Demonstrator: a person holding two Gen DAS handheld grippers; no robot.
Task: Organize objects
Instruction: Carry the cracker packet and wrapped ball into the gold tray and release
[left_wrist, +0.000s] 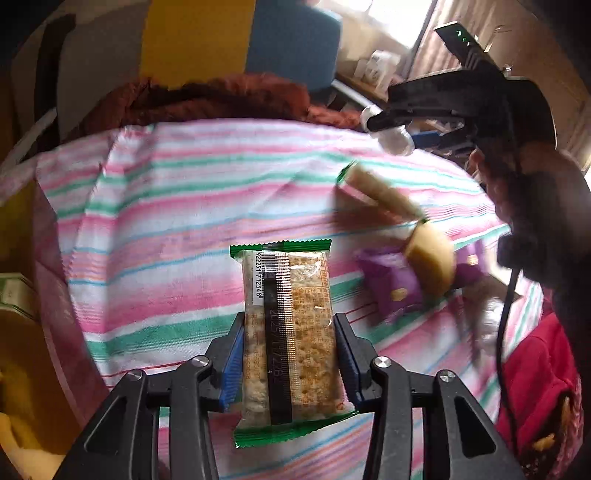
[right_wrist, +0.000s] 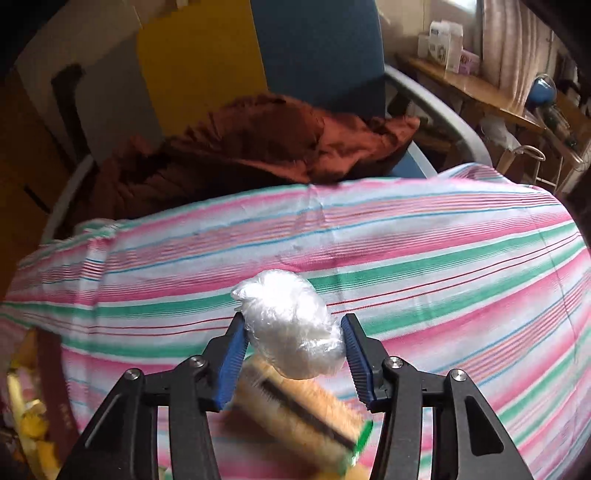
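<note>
Big picture first: the striped cloth (left_wrist: 207, 206) fills the middle of both views, pink, green and white bands draped over the surface, with a rust-brown garment (right_wrist: 258, 147) bunched along its far edge near the top of the frame.

On to the snacks. In the left wrist view the left gripper (left_wrist: 290, 354) is clamped on a cracker pack (left_wrist: 288, 332), blue pads pressing its two long sides at bottom centre. It's a clear wrapper with green crimped ends, a black seam strip and a barcode label, pale biscuits showing through, and it looks lifted off the cloth.

Right of centre sits a loose cluster: a second cracker pack (left_wrist: 384, 192), blurred and tilted so I can't tell whether it rests on the cloth, a purple packet (left_wrist: 391, 284) lying on the cloth, and a round tan bun (left_wrist: 430, 258) resting against it.

Upper right of that view, the right gripper (left_wrist: 388, 129) hangs above the cloth, and in its own camera (right_wrist: 293, 354) a crumpled white plastic ball (right_wrist: 291, 325) sits between the pads. They appear to touch its sides lightly, a soft hold rather than a hard pinch.

My read on progress: early to middle. Two items are in hand, none visibly placed in a final spot, and the cluster at right remains unsorted. No bin or target shows clearly.
</note>
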